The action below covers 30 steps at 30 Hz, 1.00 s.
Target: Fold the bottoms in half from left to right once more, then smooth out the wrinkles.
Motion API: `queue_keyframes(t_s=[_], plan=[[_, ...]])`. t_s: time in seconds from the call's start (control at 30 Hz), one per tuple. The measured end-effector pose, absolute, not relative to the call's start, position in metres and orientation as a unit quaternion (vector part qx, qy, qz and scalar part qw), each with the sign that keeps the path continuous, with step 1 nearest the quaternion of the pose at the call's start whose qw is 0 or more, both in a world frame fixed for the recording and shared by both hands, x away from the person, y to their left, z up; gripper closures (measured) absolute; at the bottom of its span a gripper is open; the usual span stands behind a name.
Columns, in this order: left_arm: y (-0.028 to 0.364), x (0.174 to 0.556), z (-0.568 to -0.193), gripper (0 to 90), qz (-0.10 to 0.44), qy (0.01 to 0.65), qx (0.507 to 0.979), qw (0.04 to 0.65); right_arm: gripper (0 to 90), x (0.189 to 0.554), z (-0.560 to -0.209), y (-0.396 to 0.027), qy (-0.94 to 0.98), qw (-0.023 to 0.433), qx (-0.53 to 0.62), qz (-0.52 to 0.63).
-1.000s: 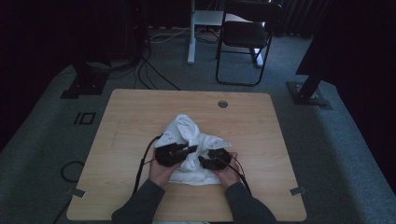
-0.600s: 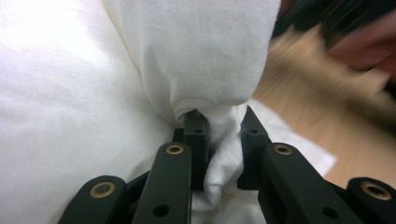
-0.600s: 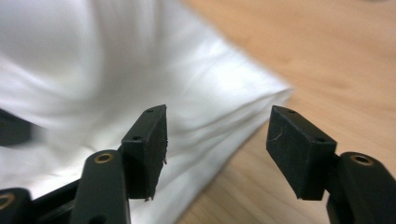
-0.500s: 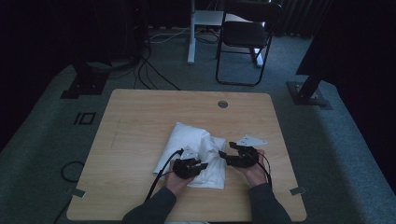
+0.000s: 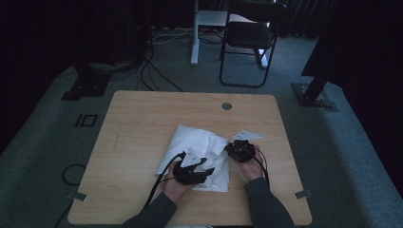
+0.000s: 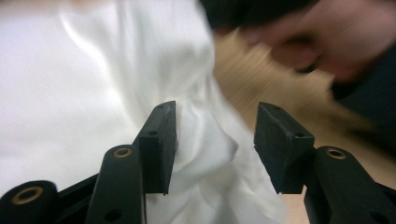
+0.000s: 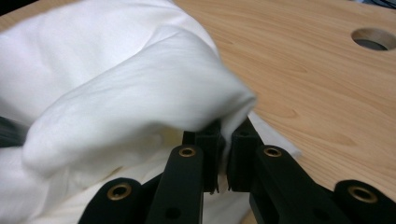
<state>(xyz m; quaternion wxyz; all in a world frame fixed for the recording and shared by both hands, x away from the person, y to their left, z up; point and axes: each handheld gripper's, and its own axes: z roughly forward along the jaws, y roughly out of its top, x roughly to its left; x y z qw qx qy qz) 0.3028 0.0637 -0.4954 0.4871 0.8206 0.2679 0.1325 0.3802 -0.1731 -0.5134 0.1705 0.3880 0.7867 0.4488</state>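
A white cloth (image 5: pixel 195 142) lies crumpled in the near middle of the wooden table (image 5: pixel 142 123). My left gripper (image 5: pixel 208 172) is at the cloth's near edge. In the left gripper view its jaws (image 6: pixel 215 121) stand apart and have just been opening; a fold of the cloth (image 6: pixel 70 84) lies loose between them, pressed by neither pad. My right gripper (image 5: pixel 228 149) is at the cloth's right edge. Its jaws (image 7: pixel 227 135) have just been closing and now pinch a raised fold of the cloth (image 7: pixel 116 93).
A round cable hole (image 5: pixel 226 106) sits near the table's far edge, also seen from the right gripper (image 7: pixel 373 39). Behind the table stand a black chair (image 5: pixel 249 38) and a white desk leg (image 5: pixel 195 33). Cables (image 5: pixel 157 71) trail across the carpet.
The right gripper has moved from the cloth's middle to its right edge, risen and closed on a fold. The left gripper has slid toward the near edge and opened. The cloth lies flatter.
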Motion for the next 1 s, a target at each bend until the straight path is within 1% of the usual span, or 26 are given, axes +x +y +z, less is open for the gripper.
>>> queue_keyframes(t_s=[0.07,0.13,0.17,0.23,0.27,0.33,0.43,0.57,0.67,0.7,0.73,0.8,0.87,1.0], plan=[[0.073,0.301,-0.477,48.4,0.148,0.258,0.811,0.504,85.1,0.381,-0.517,-0.176,0.786,0.170,0.393,0.446],[0.085,0.306,-0.461,48.2,0.180,0.269,0.799,0.508,85.0,0.382,-0.520,-0.179,0.786,0.166,0.395,0.446],[0.094,0.314,-0.455,50.6,0.197,0.286,0.793,0.501,84.9,0.382,-0.521,-0.179,0.786,0.167,0.395,0.446],[0.110,0.334,-0.453,57.4,0.209,0.331,0.786,0.478,84.8,0.384,-0.522,-0.180,0.786,0.166,0.397,0.444],[0.117,0.346,-0.456,61.9,0.203,0.352,0.781,0.474,84.8,0.385,-0.522,-0.180,0.787,0.166,0.396,0.442],[0.130,0.364,-0.467,65.5,0.170,0.387,0.776,0.469,84.6,0.388,-0.523,-0.179,0.788,0.164,0.397,0.440],[0.132,0.376,-0.486,66.3,0.125,0.398,0.787,0.454,84.5,0.391,-0.524,-0.179,0.790,0.164,0.397,0.437],[0.123,0.375,-0.507,66.6,0.108,0.411,0.798,0.428,84.6,0.396,-0.525,-0.179,0.791,0.165,0.400,0.433],[0.113,0.370,-0.519,66.9,0.121,0.414,0.807,0.404,84.0,0.401,-0.527,-0.179,0.792,0.164,0.404,0.427],[0.109,0.368,-0.524,67.0,0.134,0.415,0.809,0.395,82.8,0.402,-0.527,-0.179,0.793,0.163,0.405,0.425],[0.107,0.366,-0.526,67.4,0.142,0.418,0.806,0.395,78.0,0.404,-0.527,-0.179,0.795,0.164,0.405,0.422],[0.107,0.365,-0.527,68.3,0.151,0.427,0.799,0.395,64.5,0.403,-0.524,-0.181,0.796,0.173,0.406,0.415],[0.106,0.364,-0.528,69.3,0.157,0.434,0.795,0.394,58.0,0.400,-0.517,-0.187,0.786,0.175,0.413,0.425],[0.103,0.365,-0.529,70.2,0.172,0.441,0.792,0.386,54.8,0.388,-0.497,-0.197,0.777,0.202,0.408,0.434]])
